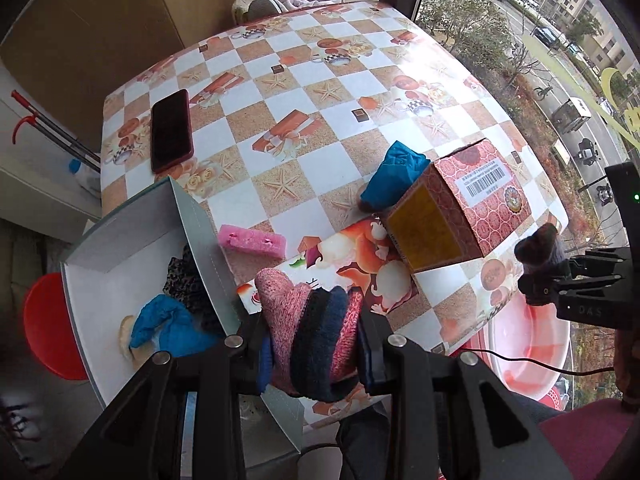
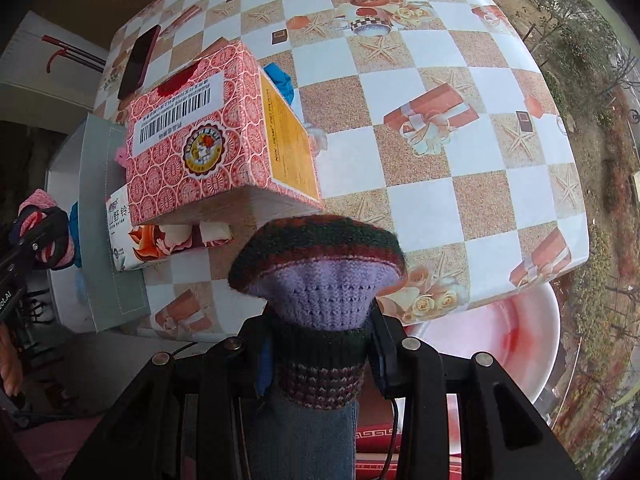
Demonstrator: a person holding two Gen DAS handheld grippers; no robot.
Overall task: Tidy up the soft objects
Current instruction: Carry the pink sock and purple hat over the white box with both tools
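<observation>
Currently: both grippers loaded, above table

Left gripper (image 1: 314, 346) pinches a pink-and-navy knit glove (image 1: 316, 332), above the table's near edge beside the open white box (image 1: 100, 280). Right gripper (image 2: 320, 344) is clamped on a purple-and-green knit piece (image 2: 320, 276). One blue cloth (image 1: 394, 178) lies behind the red patterned carton (image 1: 460, 200); pink sponge (image 1: 252, 240) sits near the box.
</observation>
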